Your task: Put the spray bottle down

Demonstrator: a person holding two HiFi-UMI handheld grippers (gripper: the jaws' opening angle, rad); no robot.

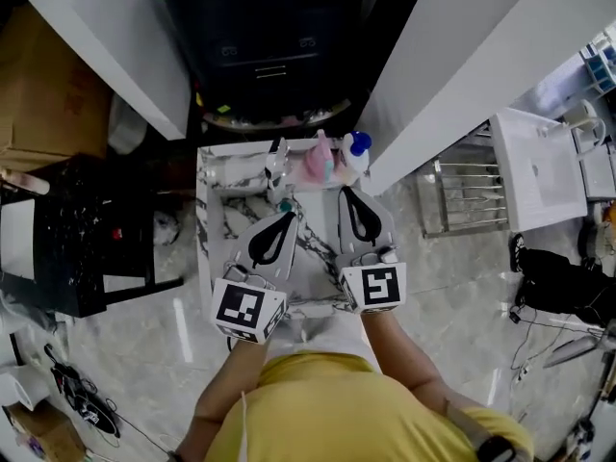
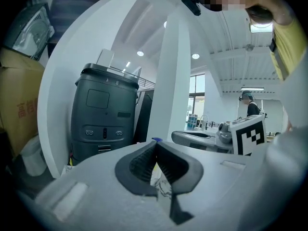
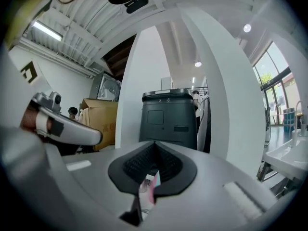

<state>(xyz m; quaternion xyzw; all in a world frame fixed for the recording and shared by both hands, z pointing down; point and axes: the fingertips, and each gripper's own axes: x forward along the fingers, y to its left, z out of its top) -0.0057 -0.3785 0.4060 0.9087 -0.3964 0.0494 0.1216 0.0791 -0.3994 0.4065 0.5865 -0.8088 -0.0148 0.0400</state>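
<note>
A pink spray bottle (image 1: 318,163) stands upright at the far edge of the small marble-topped table (image 1: 214,221). Beside it are a white bottle with a blue cap (image 1: 356,154) and a pale bottle with a dark top (image 1: 277,160). My right gripper (image 1: 347,193) hovers just short of the pink bottle, jaws shut and empty. In the right gripper view the pads (image 3: 166,165) meet, and a strip of pink (image 3: 150,189) shows below them. My left gripper (image 1: 291,217) hangs over the table's middle, also shut with nothing held; its pads (image 2: 139,165) touch.
A dark grey bin (image 1: 271,61) stands behind the table between two white pillars. At the left are a cardboard box (image 1: 48,94) and a black stand (image 1: 72,243). A metal rack (image 1: 464,196) and a white sink (image 1: 539,166) are at the right.
</note>
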